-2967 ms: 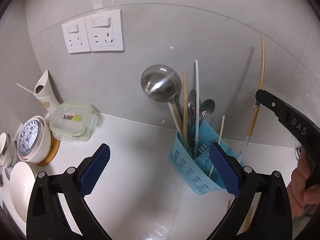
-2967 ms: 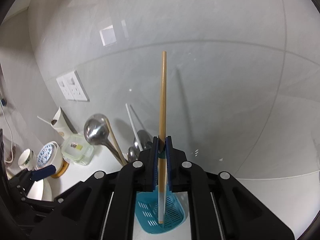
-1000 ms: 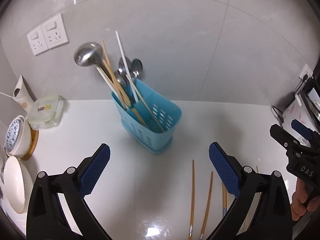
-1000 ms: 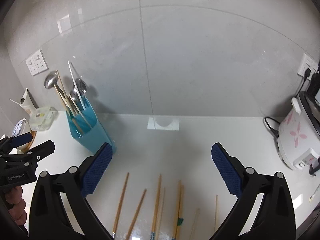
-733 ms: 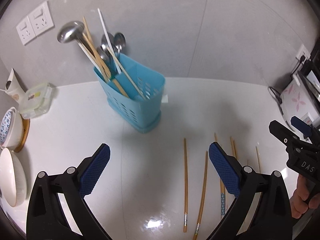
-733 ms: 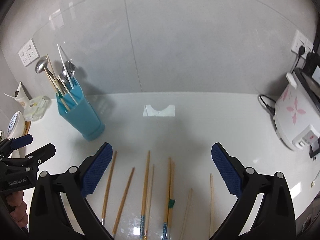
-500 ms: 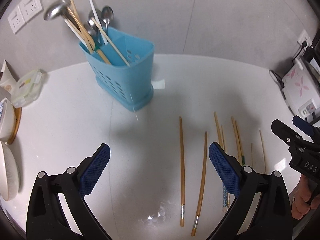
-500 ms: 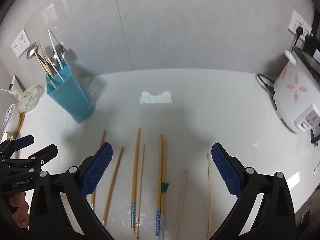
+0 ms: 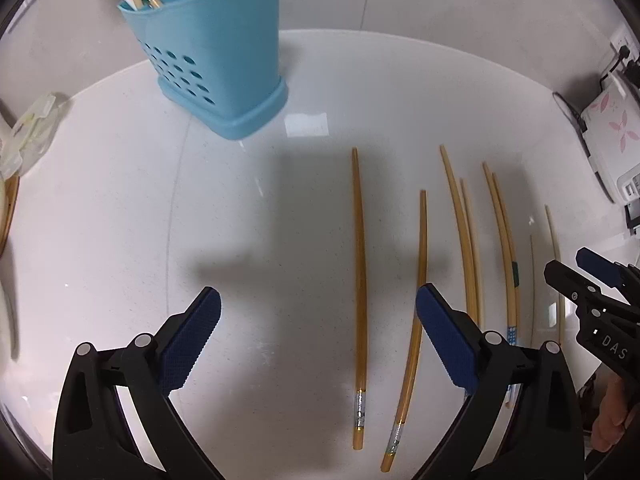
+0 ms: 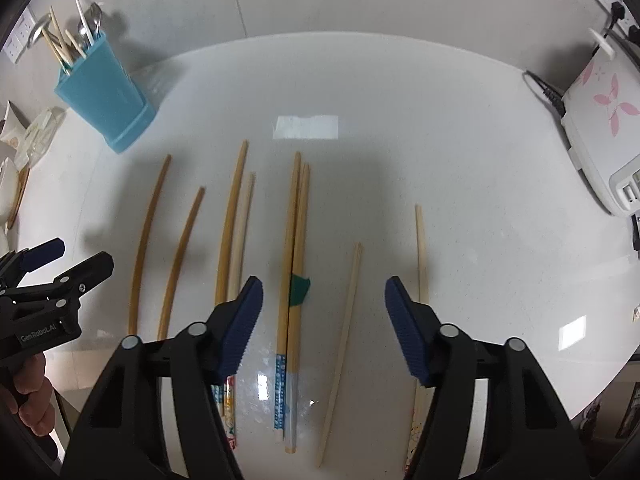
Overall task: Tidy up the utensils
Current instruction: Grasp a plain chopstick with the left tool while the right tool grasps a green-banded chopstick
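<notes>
1. On the white counter [image 10: 440,128], loose chopsticks [image 10: 296,240] are lying side by side, probably waiting for the blue holder [image 10: 104,96] standing near the wall.
2. Right gripper [image 10: 324,320] is closing its jaws above the taped pair, nothing pinched yet.
3. Left gripper [image 9: 318,340] is hanging with jaws spread wide and empty over the leftmost chopstick [image 9: 359,280].

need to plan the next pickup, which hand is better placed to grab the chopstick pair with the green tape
Right. The right gripper points down at the taped pair, which lies between its closing jaws, untouched. The left gripper hangs open over the leftmost chopstick, several sticks away.
</notes>
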